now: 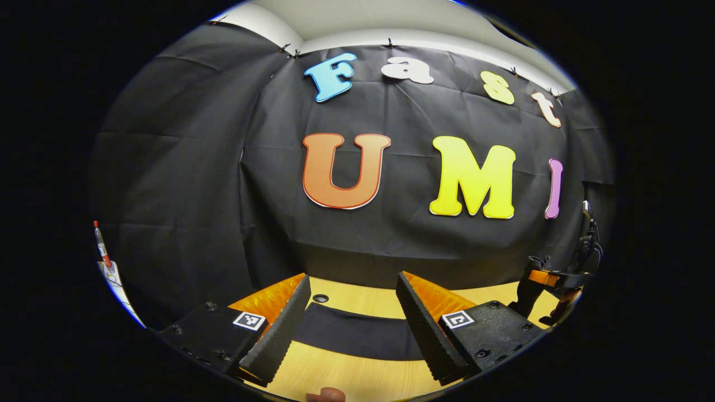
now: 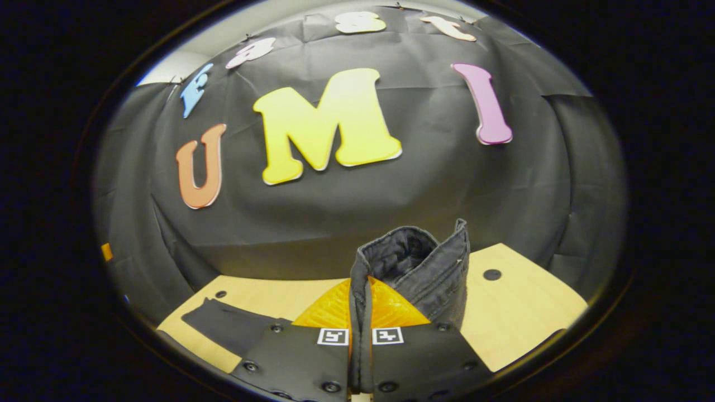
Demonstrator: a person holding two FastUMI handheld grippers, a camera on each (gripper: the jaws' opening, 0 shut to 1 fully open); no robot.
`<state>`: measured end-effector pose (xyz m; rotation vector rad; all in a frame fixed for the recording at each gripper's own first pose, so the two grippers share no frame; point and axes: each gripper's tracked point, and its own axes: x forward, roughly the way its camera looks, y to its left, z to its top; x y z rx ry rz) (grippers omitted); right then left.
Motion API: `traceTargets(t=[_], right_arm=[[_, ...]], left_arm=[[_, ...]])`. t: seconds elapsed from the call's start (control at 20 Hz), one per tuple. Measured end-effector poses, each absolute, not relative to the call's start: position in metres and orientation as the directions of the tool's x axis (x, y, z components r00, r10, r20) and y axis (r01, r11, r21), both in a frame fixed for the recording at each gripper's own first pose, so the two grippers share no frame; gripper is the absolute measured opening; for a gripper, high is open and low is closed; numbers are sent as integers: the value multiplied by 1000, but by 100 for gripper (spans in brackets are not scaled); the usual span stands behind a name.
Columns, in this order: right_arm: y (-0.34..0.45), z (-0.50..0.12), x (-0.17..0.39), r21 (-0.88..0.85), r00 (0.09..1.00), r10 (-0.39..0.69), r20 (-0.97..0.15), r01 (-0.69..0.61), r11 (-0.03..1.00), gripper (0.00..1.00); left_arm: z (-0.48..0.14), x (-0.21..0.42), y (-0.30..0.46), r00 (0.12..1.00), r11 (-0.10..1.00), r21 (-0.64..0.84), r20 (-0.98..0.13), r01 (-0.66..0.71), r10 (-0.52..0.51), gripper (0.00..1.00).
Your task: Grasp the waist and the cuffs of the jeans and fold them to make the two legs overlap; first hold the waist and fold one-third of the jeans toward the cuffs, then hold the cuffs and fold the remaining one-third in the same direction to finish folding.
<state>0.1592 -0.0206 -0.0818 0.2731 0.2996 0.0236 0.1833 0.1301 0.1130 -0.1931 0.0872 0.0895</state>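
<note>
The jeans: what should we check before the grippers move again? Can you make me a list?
1. Right gripper clamped on the jeans: ok, both fingers pinch a fold of dark denim.
2. Left gripper holding cloth: not ok, its fingers stand open and empty above the table.
3. Jeans under the left gripper: ok, a dark strip lies between its fingers.
4. Which part the right gripper holds, waist or cuff: cannot tell.
5. Legs overlapping: cannot tell.

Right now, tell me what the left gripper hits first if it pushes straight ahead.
Probably the dark jeans on the table, lying just beyond the open left gripper; if it passes above them, the black cloth wall. Depth is unclear.
</note>
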Motion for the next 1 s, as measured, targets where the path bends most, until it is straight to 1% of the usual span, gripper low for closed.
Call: traceTargets(t=[0.25, 0.45, 0.65, 0.7, 0.75, 0.8, 0.95, 1.0], right_arm=[[66, -96, 162, 328, 929, 205, -307, -98, 939, 1], [133, -142, 166, 361, 879, 295, -374, -155, 920, 1], [184, -224, 158, 346, 797, 322, -511, -153, 926, 1], [191, -238, 156, 342, 785, 321, -529, -150, 928, 5], [196, -249, 157, 328, 779, 315, -542, -149, 933, 1], [199, -257, 155, 313, 775, 307, -552, -148, 938, 1], [210, -281, 148, 288, 728, 310, -612, -161, 944, 1], [211, -282, 151, 287, 730, 314, -607, -167, 943, 2]], left_arm=[[107, 180, 140, 990, 976, -184, -106, -116, 98, 99], [101, 176, 152, 985, 972, -188, -122, -142, 120, 99], [95, 170, 165, 980, 967, -190, -138, -169, 145, 99], [96, 169, 168, 979, 966, -188, -137, -175, 151, 99], [95, 169, 171, 978, 966, -184, -136, -180, 156, 99], [94, 169, 173, 977, 965, -184, -137, -185, 161, 99], [90, 170, 175, 975, 961, -196, -148, -193, 166, 99], [90, 171, 176, 975, 961, -199, -148, -194, 166, 99]])
